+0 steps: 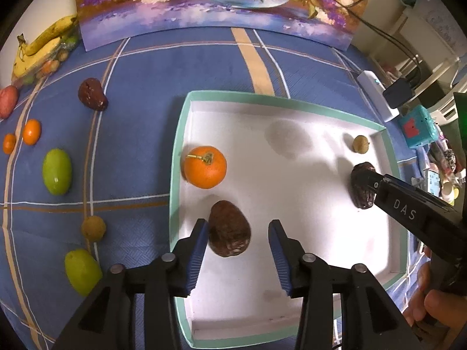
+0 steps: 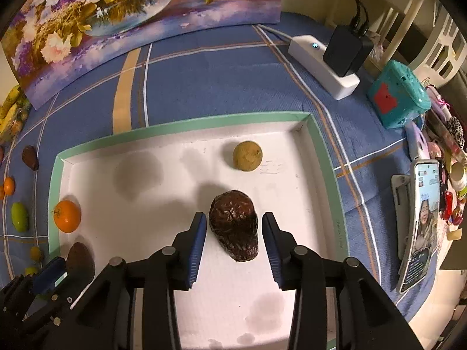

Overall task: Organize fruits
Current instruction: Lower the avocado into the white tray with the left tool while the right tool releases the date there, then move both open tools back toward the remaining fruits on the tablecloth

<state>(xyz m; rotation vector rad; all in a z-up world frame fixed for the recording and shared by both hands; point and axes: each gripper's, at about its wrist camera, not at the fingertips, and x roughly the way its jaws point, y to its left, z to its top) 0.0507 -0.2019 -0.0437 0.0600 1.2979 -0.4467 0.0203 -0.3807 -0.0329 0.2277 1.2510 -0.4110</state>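
On the blue plaid cloth (image 1: 140, 122) at far left lay loose fruit: a reddish fruit (image 1: 8, 101), two small oranges (image 1: 31, 131), two green fruits (image 1: 57, 171), a tan round fruit (image 1: 93, 228) and a dark brown fruit (image 1: 92, 94), with bananas (image 1: 41, 48) behind them. Right of these stood the white tray with green rim (image 1: 178, 145). Near its left wall sat an orange (image 1: 205, 166). Just below it a brown oval fruit (image 1: 229, 227) lay between the fingers of the left gripper (image 1: 238, 237); its left pad touched the fruit, the right pad stood clear, so the grip was released. Toward the tray's right wall a small tan fruit (image 2: 247, 156) rested. Below it a wrinkled dark fruit (image 2: 235, 229) lay on the tray floor between the right gripper (image 2: 233, 233) pads, small gaps on both sides, not clenched.
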